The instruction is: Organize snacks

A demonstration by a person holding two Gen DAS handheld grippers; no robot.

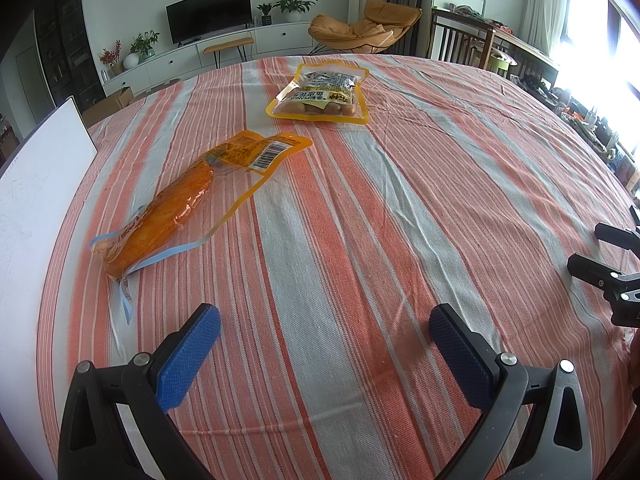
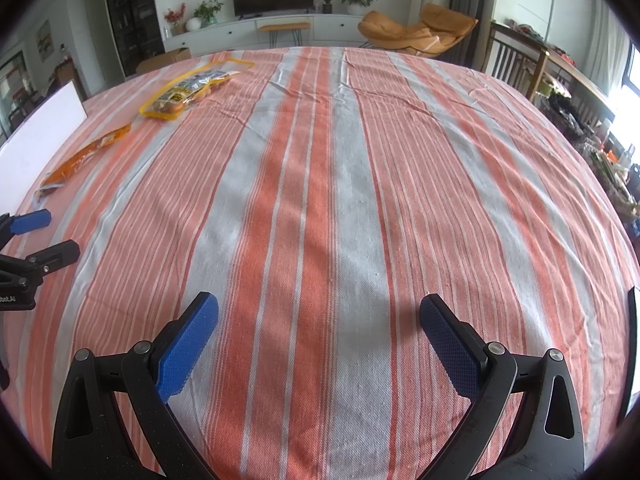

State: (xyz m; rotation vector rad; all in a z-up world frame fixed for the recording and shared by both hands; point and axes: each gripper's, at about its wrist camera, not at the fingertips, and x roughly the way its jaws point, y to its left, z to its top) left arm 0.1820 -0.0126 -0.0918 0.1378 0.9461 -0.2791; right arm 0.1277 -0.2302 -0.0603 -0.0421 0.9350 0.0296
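A long orange snack pack with a clear wrapper and barcode lies on the striped tablecloth, ahead and left of my left gripper, which is open and empty. A yellow-edged pouch of small sausages lies farther back. In the right wrist view the orange pack and the pouch are far to the left. My right gripper is open and empty over bare cloth. It also shows in the left wrist view at the right edge. The left gripper shows in the right wrist view at the left edge.
A white board lies along the table's left edge, also in the right wrist view. The orange-and-grey striped cloth covers the table. Wooden chairs and a cluttered shelf stand beyond the right side.
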